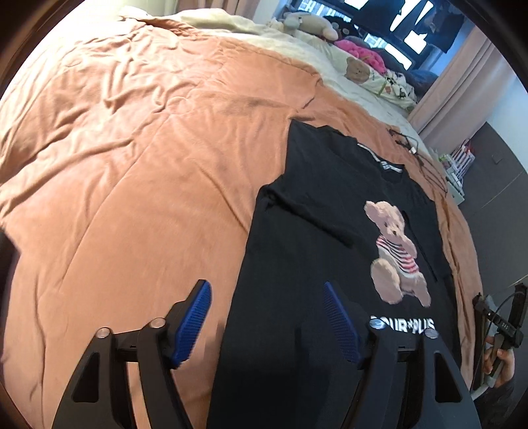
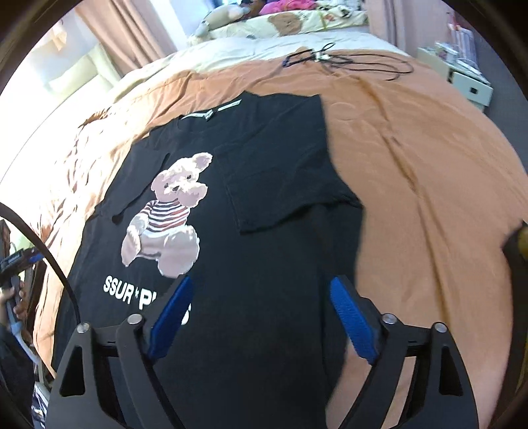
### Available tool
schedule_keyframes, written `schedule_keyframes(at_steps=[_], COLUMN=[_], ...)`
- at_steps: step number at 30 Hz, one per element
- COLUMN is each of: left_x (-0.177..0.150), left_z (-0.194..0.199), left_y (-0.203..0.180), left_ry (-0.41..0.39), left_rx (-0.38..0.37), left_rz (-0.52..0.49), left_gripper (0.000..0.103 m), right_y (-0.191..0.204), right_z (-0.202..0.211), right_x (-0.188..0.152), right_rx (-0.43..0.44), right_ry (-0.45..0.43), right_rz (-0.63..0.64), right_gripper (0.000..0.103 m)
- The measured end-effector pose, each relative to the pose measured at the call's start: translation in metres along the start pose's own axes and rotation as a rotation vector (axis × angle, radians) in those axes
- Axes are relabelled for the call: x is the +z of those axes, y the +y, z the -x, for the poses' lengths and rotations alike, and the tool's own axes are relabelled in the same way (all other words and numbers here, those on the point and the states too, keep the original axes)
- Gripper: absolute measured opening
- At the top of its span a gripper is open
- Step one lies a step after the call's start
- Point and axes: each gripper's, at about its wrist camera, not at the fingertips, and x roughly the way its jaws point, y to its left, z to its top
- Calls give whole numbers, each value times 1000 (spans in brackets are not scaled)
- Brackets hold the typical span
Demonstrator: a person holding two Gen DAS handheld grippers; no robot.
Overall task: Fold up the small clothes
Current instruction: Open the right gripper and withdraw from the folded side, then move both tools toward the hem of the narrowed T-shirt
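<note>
A black T-shirt (image 1: 313, 250) with a teddy-bear print lies flat on the bed's orange cover (image 1: 132, 148), both sleeves folded inward. The left gripper (image 1: 267, 316) and right gripper (image 2: 260, 313) hover released over its near hem.

A wide stretch of orange bedspread (image 1: 132, 171) lies bare to the left of the black T-shirt (image 1: 313, 247), giving open room for a gripper. To the shirt's right, more bare bedspread, then a tangle of black cable (image 2: 346, 61) near the pillows (image 2: 297, 23). A bedside cabinet (image 2: 468, 85) stands beyond the bed's right edge.
</note>
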Motion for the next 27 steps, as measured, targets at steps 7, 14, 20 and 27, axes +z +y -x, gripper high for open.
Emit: schedule_keyframes(at_steps=[7, 14, 20, 27], left_x=[-42, -81, -110, -145], left_z=[52, 85, 109, 126], left_y=[1, 4, 2, 2], left_ry=[-75, -96, -127, -140], left_rx=[13, -4, -22, -39], left_rz=[9, 24, 24, 13], left_gripper=[103, 103, 103, 103], right_y=[1, -8, -15, -22], right_z=[68, 115, 143, 169], right_x=[-45, -93, -124, -164], right_rx=[-69, -58, -58, -62], right_ry=[-81, -113, -154, -191], right_rz=[8, -36, -35, -45], right_gripper=[103, 103, 103, 103])
